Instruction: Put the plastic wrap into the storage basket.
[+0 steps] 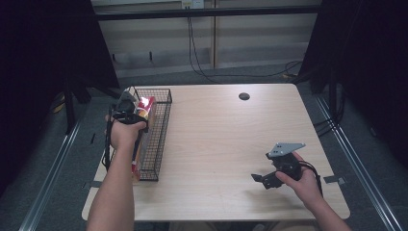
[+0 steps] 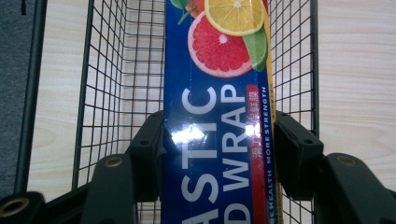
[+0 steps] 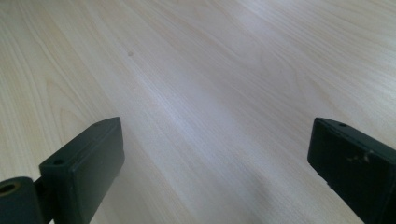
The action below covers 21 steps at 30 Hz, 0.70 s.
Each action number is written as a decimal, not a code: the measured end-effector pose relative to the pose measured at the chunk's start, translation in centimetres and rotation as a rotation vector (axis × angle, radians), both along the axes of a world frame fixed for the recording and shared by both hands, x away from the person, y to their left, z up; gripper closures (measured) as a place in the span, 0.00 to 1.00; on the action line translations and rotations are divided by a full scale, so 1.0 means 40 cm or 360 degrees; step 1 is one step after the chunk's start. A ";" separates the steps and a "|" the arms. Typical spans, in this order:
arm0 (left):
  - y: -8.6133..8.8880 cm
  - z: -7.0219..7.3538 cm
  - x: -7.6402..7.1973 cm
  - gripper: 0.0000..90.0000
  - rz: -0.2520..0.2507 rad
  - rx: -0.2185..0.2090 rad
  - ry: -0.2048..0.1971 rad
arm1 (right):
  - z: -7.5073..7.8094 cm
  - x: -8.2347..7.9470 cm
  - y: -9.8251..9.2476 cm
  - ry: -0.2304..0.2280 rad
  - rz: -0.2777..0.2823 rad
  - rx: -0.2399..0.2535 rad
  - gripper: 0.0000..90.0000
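My left gripper (image 2: 219, 140) clamps the plastic wrap box (image 2: 217, 112) lengthwise over the wire basket (image 2: 116, 79) below it, ready to lower in, while my right gripper (image 3: 215, 158) idles wide open and empty above the table (image 3: 210, 70).

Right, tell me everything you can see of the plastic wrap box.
The plastic wrap box is a long, narrow, glossy carton that looks like cardboard, dark blue with white lettering, a red strip and printed citrus slices. It sits lengthwise inside the black wire basket at the table's left edge. The left gripper is shut on it, one pad pressing each long side.
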<state>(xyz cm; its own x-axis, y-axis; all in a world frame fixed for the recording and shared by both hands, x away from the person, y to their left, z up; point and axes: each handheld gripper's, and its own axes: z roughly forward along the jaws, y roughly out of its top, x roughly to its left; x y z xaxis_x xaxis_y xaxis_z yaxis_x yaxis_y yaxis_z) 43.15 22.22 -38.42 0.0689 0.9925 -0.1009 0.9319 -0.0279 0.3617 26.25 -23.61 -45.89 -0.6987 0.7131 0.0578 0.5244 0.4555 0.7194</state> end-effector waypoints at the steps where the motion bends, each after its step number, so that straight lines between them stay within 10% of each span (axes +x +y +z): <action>1: 0.003 -0.001 0.001 0.49 -0.0015 0.0011 0.0002 | 0.000 0.000 0.000 -0.0003 -0.0003 -0.0004 0.04; 21: -0.001 -0.025 0.011 0.48 -0.0030 0.0028 0.0047 | 0.000 0.000 -0.001 -0.0003 -0.0003 -0.0002 0.04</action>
<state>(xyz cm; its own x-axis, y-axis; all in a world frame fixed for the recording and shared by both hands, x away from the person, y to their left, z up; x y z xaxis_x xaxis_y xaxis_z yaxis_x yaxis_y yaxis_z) 43.58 22.19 -39.41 0.0846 0.9927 -0.0855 0.9415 -0.0516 0.3331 26.25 -23.63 -45.89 -0.6975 0.7144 0.0559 0.5241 0.4553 0.7197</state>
